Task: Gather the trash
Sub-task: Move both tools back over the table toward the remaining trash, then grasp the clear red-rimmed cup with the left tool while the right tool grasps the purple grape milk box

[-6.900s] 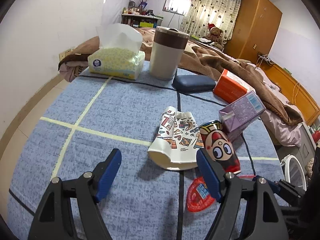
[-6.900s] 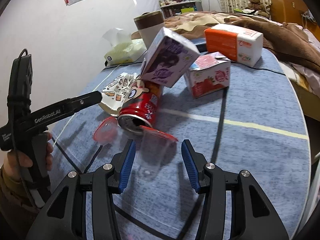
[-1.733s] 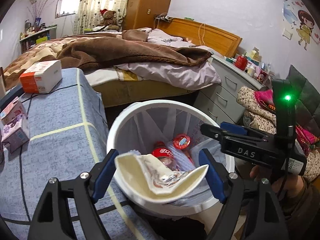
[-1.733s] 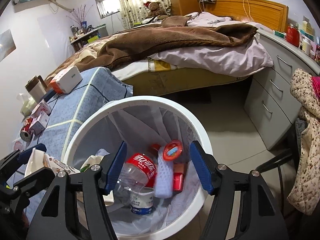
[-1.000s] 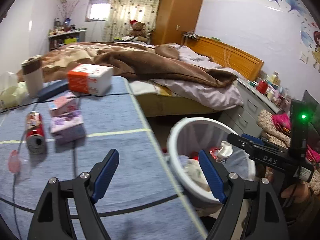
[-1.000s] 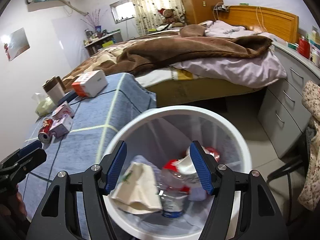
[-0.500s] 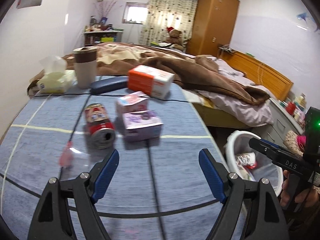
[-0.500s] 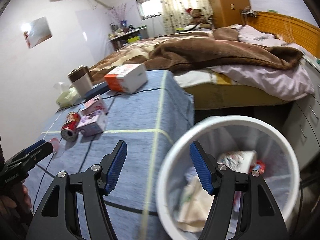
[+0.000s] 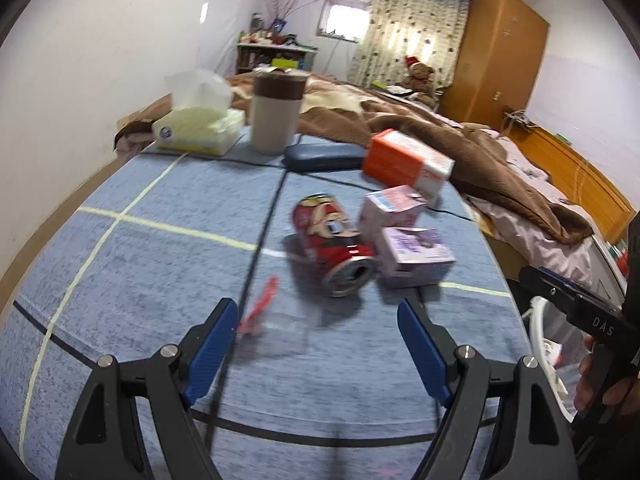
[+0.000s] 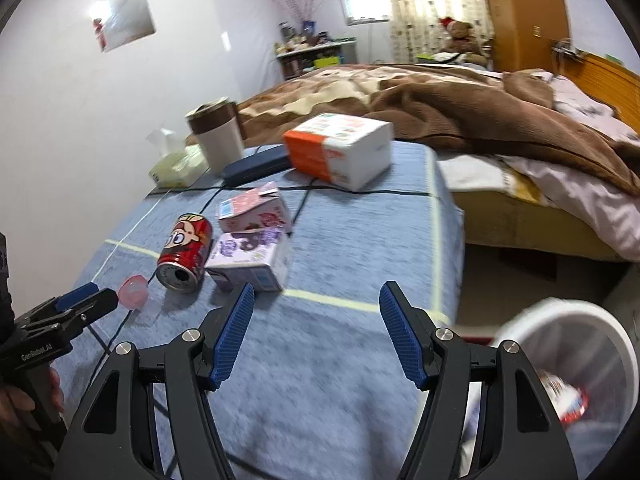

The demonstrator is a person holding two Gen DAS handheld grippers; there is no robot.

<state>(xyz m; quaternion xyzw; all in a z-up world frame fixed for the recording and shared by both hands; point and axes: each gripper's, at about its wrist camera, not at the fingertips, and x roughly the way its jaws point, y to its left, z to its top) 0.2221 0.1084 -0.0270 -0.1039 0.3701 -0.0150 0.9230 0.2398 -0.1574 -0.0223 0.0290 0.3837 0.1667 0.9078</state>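
Left wrist view: left claw [image 9: 314, 354] wide, empty, above tabletop [image 9: 132, 280]; right claw [image 10: 316, 334] likewise. Risk: can [image 9: 334, 242] lies sideways touching carton [image 9: 414, 256]; a nudge could roll it away.

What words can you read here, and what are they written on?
"DAS": on the right hand-held gripper.
"GenRobot.AI": on the left hand-held gripper.
Writing on the can, cartons and orange box: too blurred to read.
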